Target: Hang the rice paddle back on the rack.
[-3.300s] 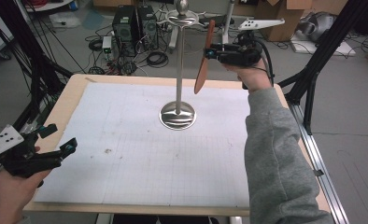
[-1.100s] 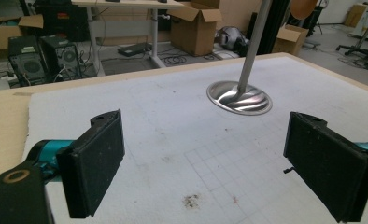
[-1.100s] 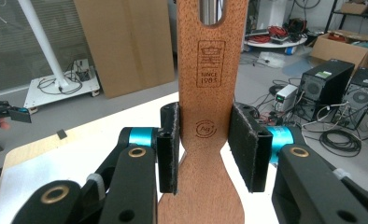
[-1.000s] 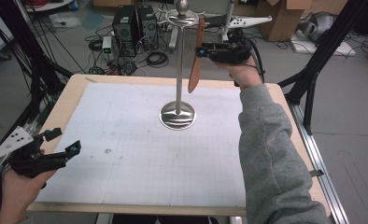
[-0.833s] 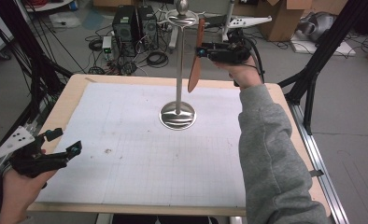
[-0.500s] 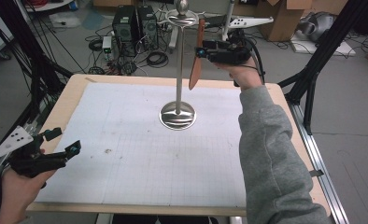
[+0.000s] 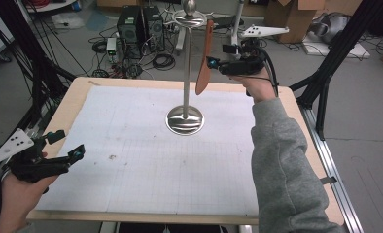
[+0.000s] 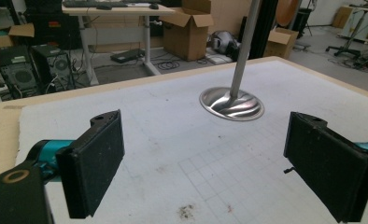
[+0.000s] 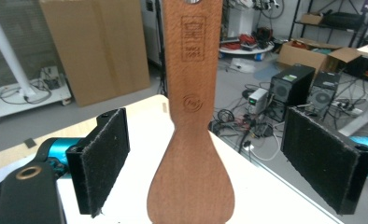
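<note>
Reddish-brown wooden spatula (image 9: 191, 154), blade down

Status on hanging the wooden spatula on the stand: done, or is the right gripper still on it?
Looks done: the wooden spatula hangs from the top of the metal stand. The right gripper has just been opening; its pads stand clear of the spatula between them. Left: back the gripper away. The left gripper waits open over the table.

Right tongs (image 9: 205, 163) now off spatula (image 9: 191, 140)
</note>
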The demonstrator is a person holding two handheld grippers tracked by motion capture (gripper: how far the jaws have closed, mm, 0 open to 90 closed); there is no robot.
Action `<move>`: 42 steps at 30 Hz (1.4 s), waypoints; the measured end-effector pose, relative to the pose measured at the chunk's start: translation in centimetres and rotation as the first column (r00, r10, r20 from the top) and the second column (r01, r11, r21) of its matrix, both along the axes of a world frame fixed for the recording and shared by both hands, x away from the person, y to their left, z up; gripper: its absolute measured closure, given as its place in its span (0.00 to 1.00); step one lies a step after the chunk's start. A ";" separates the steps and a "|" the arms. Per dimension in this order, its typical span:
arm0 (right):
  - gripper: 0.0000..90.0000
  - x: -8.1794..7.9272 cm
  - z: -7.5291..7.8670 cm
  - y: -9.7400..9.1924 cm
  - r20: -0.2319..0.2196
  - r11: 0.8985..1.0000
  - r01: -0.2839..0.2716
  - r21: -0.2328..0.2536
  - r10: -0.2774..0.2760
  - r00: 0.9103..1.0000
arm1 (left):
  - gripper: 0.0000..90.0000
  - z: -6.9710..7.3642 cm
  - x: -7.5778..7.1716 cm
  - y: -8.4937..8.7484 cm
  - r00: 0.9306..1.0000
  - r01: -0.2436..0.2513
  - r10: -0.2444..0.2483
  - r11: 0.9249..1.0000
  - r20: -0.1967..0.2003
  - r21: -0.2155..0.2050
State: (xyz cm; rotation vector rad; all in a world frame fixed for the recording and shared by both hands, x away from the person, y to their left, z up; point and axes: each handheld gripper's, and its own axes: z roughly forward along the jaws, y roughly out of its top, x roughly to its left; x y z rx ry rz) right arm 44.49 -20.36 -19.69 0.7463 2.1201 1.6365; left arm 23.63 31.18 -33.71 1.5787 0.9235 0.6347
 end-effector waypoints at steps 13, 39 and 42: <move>0.16 -1.5 -2.9 -1.9 -0.047 1.000 -0.018 -0.023 0.017 0.999 | 0.14 0.2 1.0 -0.7 1.000 0.027 -0.027 1.000 0.008 -0.013; 0.16 -6.1 -6.3 -2.6 -0.048 0.995 -0.086 -0.054 0.084 0.995 | 0.14 0.1 2.4 -2.3 0.998 0.064 -0.064 0.998 0.007 -0.023; 0.16 -6.7 -7.0 -2.9 -0.047 0.995 -0.075 -0.061 0.072 0.996 | 0.14 -0.1 2.5 -2.7 0.998 0.067 -0.067 0.998 0.001 -0.019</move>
